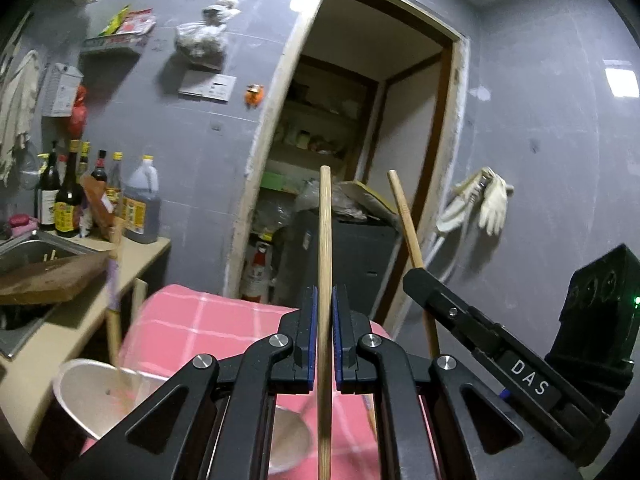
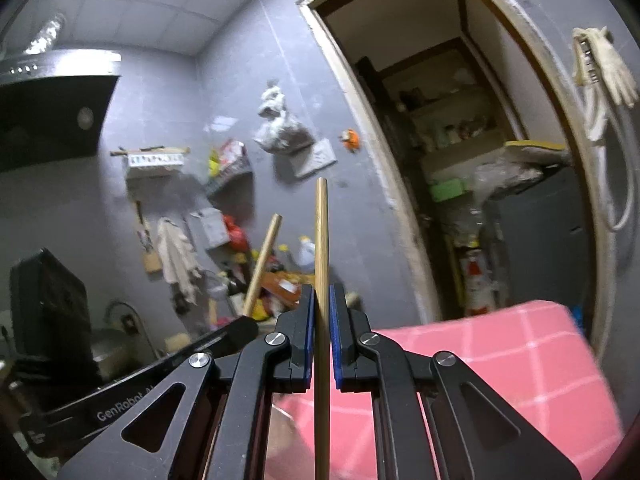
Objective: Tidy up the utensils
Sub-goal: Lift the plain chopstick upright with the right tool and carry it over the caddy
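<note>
My left gripper (image 1: 324, 300) is shut on a wooden chopstick (image 1: 325, 240) that points up past its blue pads. My right gripper (image 2: 321, 300) is shut on a second wooden chopstick (image 2: 321, 248), also upright. In the left wrist view the right gripper (image 1: 416, 276) comes in from the right with its chopstick (image 1: 406, 220) tilted. In the right wrist view the left gripper's finger (image 2: 240, 326) and its chopstick (image 2: 262, 264) show at the left. A white cup (image 1: 96, 392) with a blurred utensil (image 1: 114, 300) in it sits low at the left on the pink checked cloth (image 1: 208, 320).
A counter (image 1: 80, 300) with a steel sink (image 1: 24, 252) and several sauce bottles (image 1: 68, 196) runs along the left. A doorway (image 1: 360, 140) into a pantry lies ahead. Gloves (image 1: 488, 200) hang on the grey wall. A metal bowl (image 1: 288, 444) lies under the left gripper.
</note>
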Demonstrator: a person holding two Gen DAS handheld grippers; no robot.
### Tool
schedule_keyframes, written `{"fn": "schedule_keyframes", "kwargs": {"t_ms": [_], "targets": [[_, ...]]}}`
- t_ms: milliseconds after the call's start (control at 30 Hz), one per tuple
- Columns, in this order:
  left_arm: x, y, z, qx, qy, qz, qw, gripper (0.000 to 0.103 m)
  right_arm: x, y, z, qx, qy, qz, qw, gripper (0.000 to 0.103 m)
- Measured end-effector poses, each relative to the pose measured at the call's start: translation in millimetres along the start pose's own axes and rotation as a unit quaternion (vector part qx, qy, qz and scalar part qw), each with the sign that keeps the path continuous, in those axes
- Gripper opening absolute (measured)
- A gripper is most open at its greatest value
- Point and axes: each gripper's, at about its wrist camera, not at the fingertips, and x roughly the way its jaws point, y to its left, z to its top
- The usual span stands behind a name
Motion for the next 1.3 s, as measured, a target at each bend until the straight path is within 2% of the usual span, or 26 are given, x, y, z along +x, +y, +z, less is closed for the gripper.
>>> {"fn": "schedule_keyframes", "kwargs": {"t_ms": [167,300,567,733,967,1133,1300], "targets": [[-13,47,18,-0.026,-0.024,0.018,0.9992,0.005,27,21,1,0.017,-0.016,0.023,0.999,0.006],[-21,80,27,-0.049,-0.049,0.035,0.9970,0.005,40,30,2,0.033,-0.038,0.022,0.998,0.006],[-26,134,27,-0.107,-0.103,0.058,0.9872,0.005,42,44,-12,0.027,-0.107,-0.042,0.993,0.006],[-29,145,20,-0.116,-0.133,0.074,0.9815,0.005,41,48,-21,0.003,-0.127,-0.055,0.990,0.006],[-35,154,18,-0.139,-0.177,0.090,0.9701,0.005,37,41,-27,0.016,-0.163,-0.082,0.983,0.006],[-35,153,10,-0.144,-0.188,0.095,0.9669,0.005,32,33,-28,0.027,-0.181,-0.091,0.979,0.006],[-34,151,3,-0.146,-0.193,0.105,0.9647,0.005,36,28,-33,0.031,-0.176,-0.093,0.979,0.006]]}}
